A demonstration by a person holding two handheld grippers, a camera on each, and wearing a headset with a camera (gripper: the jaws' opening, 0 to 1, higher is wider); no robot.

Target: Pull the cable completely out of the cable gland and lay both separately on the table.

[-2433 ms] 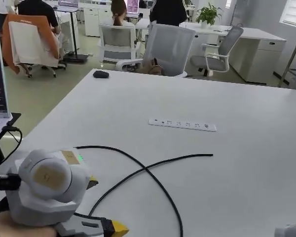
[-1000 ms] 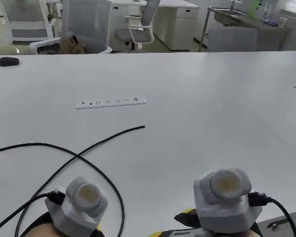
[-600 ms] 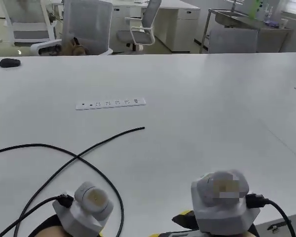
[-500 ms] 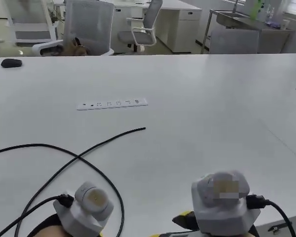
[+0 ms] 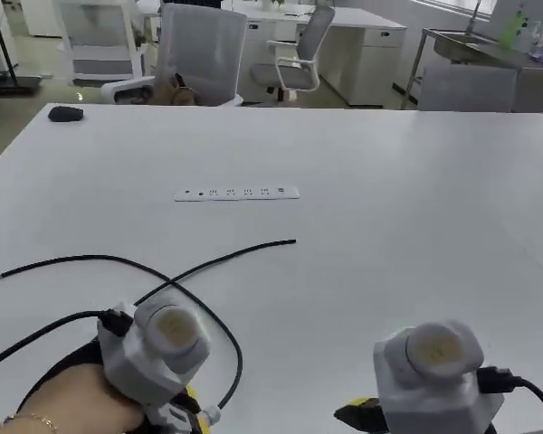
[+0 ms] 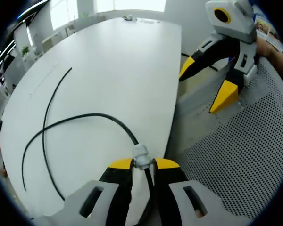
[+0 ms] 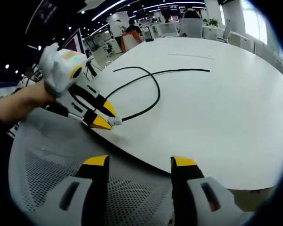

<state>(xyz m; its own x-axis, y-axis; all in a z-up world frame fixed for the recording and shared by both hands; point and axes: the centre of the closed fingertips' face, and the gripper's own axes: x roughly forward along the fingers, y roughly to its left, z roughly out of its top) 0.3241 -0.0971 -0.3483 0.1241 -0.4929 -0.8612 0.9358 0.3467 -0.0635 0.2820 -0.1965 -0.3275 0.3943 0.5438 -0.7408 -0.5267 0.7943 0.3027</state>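
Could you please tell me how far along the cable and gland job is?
Nothing looks finished: the cable runs into the cable gland. In hand: the left gripper is shut on the cable gland at the table edge. The right gripper is open and holds nothing. Left: grip the cable, pull it fully out, and lay both apart on the table.

Smooth matt wht table (image 5: pixel 407 217), blk rubbery cable (image 5: pixel 231 259), pale plastic cable gland (image 6: pixel 141 155), perf. grey mesh seat (image 6: pixel 236 160)
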